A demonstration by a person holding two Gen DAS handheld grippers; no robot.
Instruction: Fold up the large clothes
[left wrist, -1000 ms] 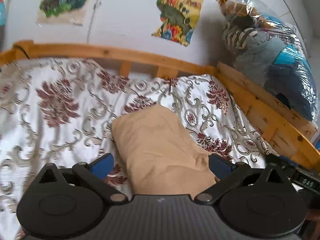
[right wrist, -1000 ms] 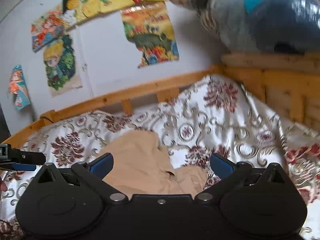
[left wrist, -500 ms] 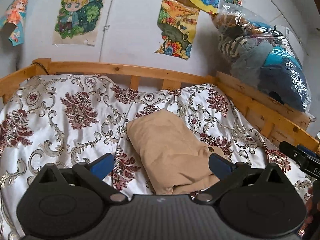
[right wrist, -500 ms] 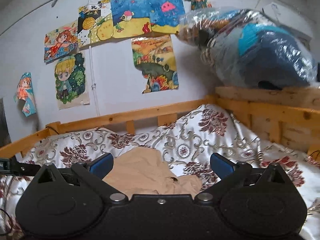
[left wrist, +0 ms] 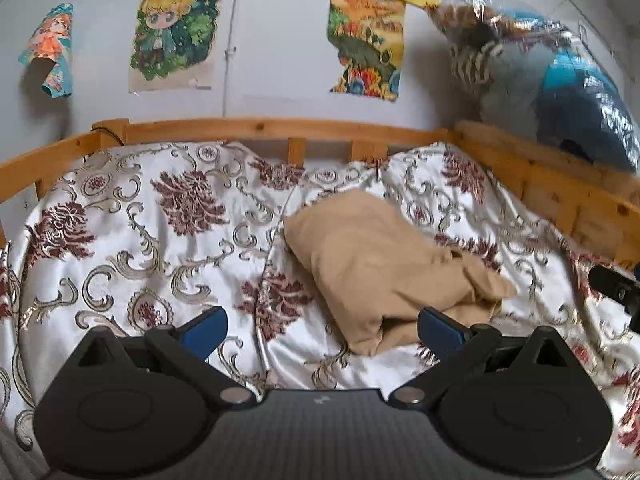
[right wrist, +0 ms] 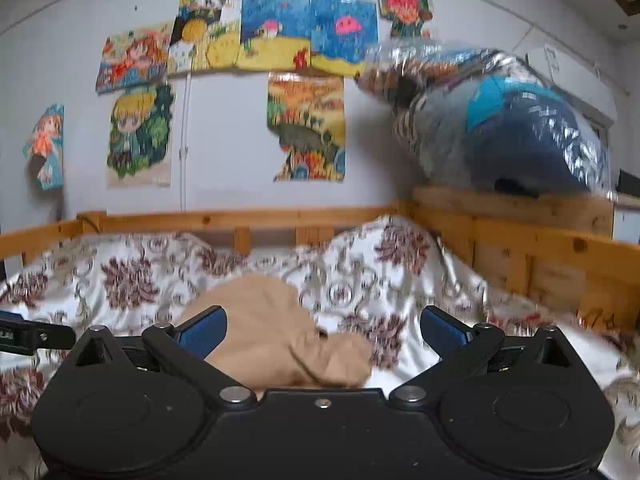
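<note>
A tan garment (left wrist: 372, 256), folded into a compact bundle, lies on the floral bedspread (left wrist: 160, 232) right of the middle. It also shows in the right wrist view (right wrist: 280, 340). My left gripper (left wrist: 320, 328) is open and empty, held back from and above the bundle's near edge. My right gripper (right wrist: 322, 330) is open and empty, also above the near end of the bundle. The tip of the right gripper shows at the right edge of the left wrist view (left wrist: 616, 288); the left gripper's tip shows at the left edge of the right wrist view (right wrist: 28, 334).
A wooden bed rail (left wrist: 280, 128) runs along the back and right side (right wrist: 540, 248). A clear plastic bag of clothes (left wrist: 552, 92) sits on the right rail. Posters (right wrist: 276, 36) hang on the wall behind the bed.
Both grippers have pulled back and risen from the tan bundle, so more of the bed and wall shows. The bundle lies still. Both stay open.
</note>
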